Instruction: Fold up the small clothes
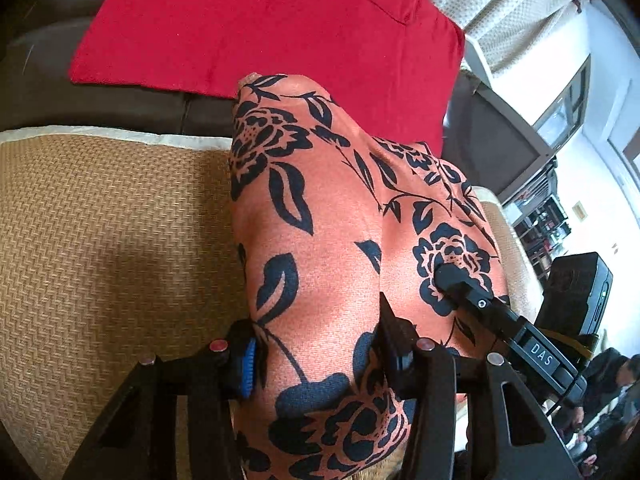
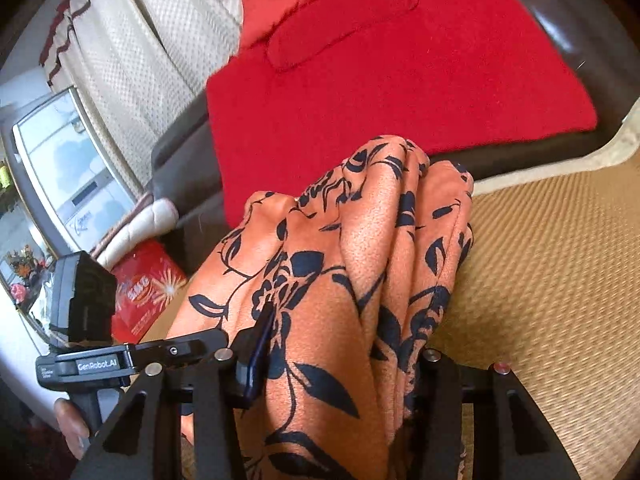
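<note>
An orange garment (image 1: 340,208) printed with black flowers hangs bunched up above a woven tan mat (image 1: 100,240). My left gripper (image 1: 320,352) is shut on a thick fold of it, its blue pad pressed against the cloth. One of the right gripper's fingers (image 1: 460,284) bites the same garment further right. In the right wrist view the garment (image 2: 360,260) falls in several vertical pleats through my right gripper (image 2: 340,340), which is shut on it; the cloth hides its right finger. A hand (image 2: 70,424) holds the left tool's handle at the lower left.
A red cloth (image 1: 260,24) (image 2: 380,80) lies flat behind the garment on a dark brown cushion (image 1: 160,112). The mat (image 2: 540,280) spreads to the right. A red printed bag (image 2: 148,292) and a grey screen (image 2: 60,160) stand left. Seated people (image 1: 612,380) are far right.
</note>
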Demonstrator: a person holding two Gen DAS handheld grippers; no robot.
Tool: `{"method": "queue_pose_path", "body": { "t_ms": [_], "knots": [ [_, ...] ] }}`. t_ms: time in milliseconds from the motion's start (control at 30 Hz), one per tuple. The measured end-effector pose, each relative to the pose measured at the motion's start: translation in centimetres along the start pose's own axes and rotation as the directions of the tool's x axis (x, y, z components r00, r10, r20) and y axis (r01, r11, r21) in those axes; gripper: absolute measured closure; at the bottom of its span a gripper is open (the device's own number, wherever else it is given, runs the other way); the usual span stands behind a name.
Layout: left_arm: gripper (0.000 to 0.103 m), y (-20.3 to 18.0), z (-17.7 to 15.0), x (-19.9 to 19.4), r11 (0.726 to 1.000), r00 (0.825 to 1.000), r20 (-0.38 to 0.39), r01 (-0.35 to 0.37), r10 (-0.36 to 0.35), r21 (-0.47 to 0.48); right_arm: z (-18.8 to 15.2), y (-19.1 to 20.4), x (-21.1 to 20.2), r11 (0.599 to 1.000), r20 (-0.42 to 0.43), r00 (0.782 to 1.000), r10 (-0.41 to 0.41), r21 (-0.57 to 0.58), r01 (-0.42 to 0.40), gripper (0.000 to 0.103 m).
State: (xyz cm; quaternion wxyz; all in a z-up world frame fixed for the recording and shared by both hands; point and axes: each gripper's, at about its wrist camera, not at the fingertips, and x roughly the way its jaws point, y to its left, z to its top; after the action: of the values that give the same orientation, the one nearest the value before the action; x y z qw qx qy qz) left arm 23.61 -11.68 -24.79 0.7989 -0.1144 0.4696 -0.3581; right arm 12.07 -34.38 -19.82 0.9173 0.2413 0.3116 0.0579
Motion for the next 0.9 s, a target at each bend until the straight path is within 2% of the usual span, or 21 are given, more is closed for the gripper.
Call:
{"method": "queue_pose_path", "body": {
  "t_ms": [133, 267, 367, 400, 467, 567, 633, 700, 733, 767, 833, 867, 900],
  "knots": [
    [0.052, 1.5, 0.1, 2.8, 0.996, 0.996, -0.057, -0.066, 0.063, -0.056, 0.1, -1.8, 2.0, 0.998, -0.059, 0.997, -0.046, 0.036, 0.049, 0.051],
    [0.044, 2.2, 0.2, 4.7, 0.988, 0.99, -0.097, -0.113, 0.102, -0.108, -0.4, -3.7, 5.7, 0.994, -0.192, 0.98, -0.054, 0.085, 0.071, 0.05],
    [0.032, 1.5, 0.4, 4.8, 0.984, 0.981, -0.088, -0.176, 0.172, -0.04, -0.3, -4.1, 5.7, 0.992, -0.205, 0.977, -0.051, 0.1, 0.072, 0.042],
    [0.029, 1.1, 0.4, 4.7, 0.977, 0.975, -0.075, -0.211, 0.21, -0.012, -0.3, -4.1, 5.6, 0.991, -0.216, 0.974, -0.068, 0.1, 0.092, 0.036],
    [0.028, 0.5, 0.4, 4.1, 0.968, 0.967, -0.044, -0.251, 0.252, 0.027, 0.0, -4.5, 4.6, 0.988, -0.217, 0.972, -0.089, 0.104, 0.113, 0.033],
    [0.028, 0.0, 0.1, 2.1, 0.949, 0.952, 0.021, -0.307, 0.306, 0.064, 0.3, -4.3, 1.0, 0.98, -0.124, 0.977, -0.172, 0.077, 0.182, 0.033],
    [0.027, -0.2, -0.4, 0.5, 0.927, 0.928, 0.08, -0.369, 0.364, 0.065, 0.5, -2.8, -2.4, 0.969, 0.034, 0.968, -0.247, -0.004, 0.247, 0.033],
    [0.025, -0.5, -1.1, -0.4, 0.899, 0.899, 0.112, -0.432, 0.423, 0.069, 0.4, -1.0, -4.5, 0.971, 0.149, 0.964, -0.219, -0.061, 0.23, 0.034],
    [0.023, -0.5, -1.7, -0.3, 0.875, 0.878, 0.114, -0.476, 0.466, 0.09, 0.3, -0.4, -4.9, 0.974, 0.161, 0.966, -0.2, -0.074, 0.214, 0.034],
    [0.022, -0.4, -2.3, 0.0, 0.861, 0.866, 0.11, -0.498, 0.487, 0.107, 0.2, 0.0, -4.6, 0.977, 0.141, 0.973, -0.185, -0.084, 0.198, 0.039],
    [0.022, 0.2, -2.9, 0.0, 0.857, 0.861, 0.11, -0.506, 0.496, 0.096, -0.6, 0.2, -2.7, 0.977, 0.035, 0.983, -0.182, -0.108, 0.185, 0.066],
    [0.022, 0.3, -3.0, -0.5, 0.86, 0.863, 0.111, -0.502, 0.493, 0.086, -1.2, 0.1, -1.0, 0.972, -0.057, 0.978, -0.203, -0.132, 0.194, 0.067],
    [0.022, 0.1, -3.3, -1.1, 0.863, 0.865, 0.11, -0.498, 0.489, 0.086, -2.0, 0.0, 0.6, 0.965, -0.143, 0.962, -0.232, -0.161, 0.209, 0.066]
  ]
}}
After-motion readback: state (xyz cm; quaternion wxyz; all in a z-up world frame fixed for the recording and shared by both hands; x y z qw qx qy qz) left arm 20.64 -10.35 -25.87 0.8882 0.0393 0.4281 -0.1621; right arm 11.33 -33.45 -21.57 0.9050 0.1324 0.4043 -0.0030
